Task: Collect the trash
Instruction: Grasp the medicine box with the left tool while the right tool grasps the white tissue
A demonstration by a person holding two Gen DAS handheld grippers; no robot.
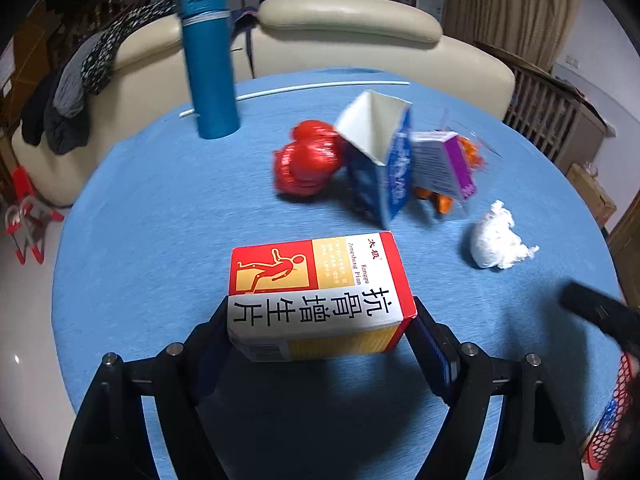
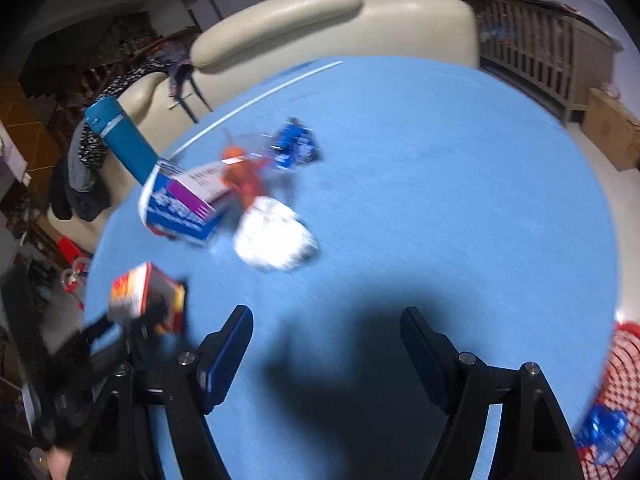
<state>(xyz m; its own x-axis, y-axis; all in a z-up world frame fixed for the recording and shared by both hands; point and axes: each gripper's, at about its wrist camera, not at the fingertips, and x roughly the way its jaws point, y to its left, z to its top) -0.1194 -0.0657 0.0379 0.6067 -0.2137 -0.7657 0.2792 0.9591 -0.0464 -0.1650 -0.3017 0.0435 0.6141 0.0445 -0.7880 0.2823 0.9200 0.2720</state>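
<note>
- Pinching a red-and-white medicine box [image 1: 320,296]: left claw [image 1: 320,320] has a finger on each side wall, box lifted off the blue desk [image 1: 140,220], shadow visible under it.
- Same box [image 2: 144,292] appears in the right wrist view at far left, blurred, held in the left claw [image 2: 132,320].
- Beyond the box: open blue-and-white carton [image 1: 380,152] lying tilted, mouth facing the camera.
- Red crumpled bag [image 1: 310,160] touching the carton's left side.
- Purple-and-white small box [image 1: 444,164] just right of the carton, orange wrapper [image 1: 444,200] under and behind it.
- White tissue wad [image 1: 496,236] right of the medicine box, apart from the carton cluster.
- Small blue packet [image 2: 296,144] beyond the cluster, seen only in the right wrist view, blurred.
- Teal flask [image 1: 210,56] upright, beyond and left of the medicine box, near the far desk rim.
- Right claw [image 2: 326,344] spread wide, nothing between the fingers, hovering over bare desk on the near side of the tissue wad [image 2: 276,240].
- Red mesh basket [image 2: 616,400] at the right edge, blue item inside; details unclear.
- Cream sofa [image 1: 348,20] behind the desk.
</note>
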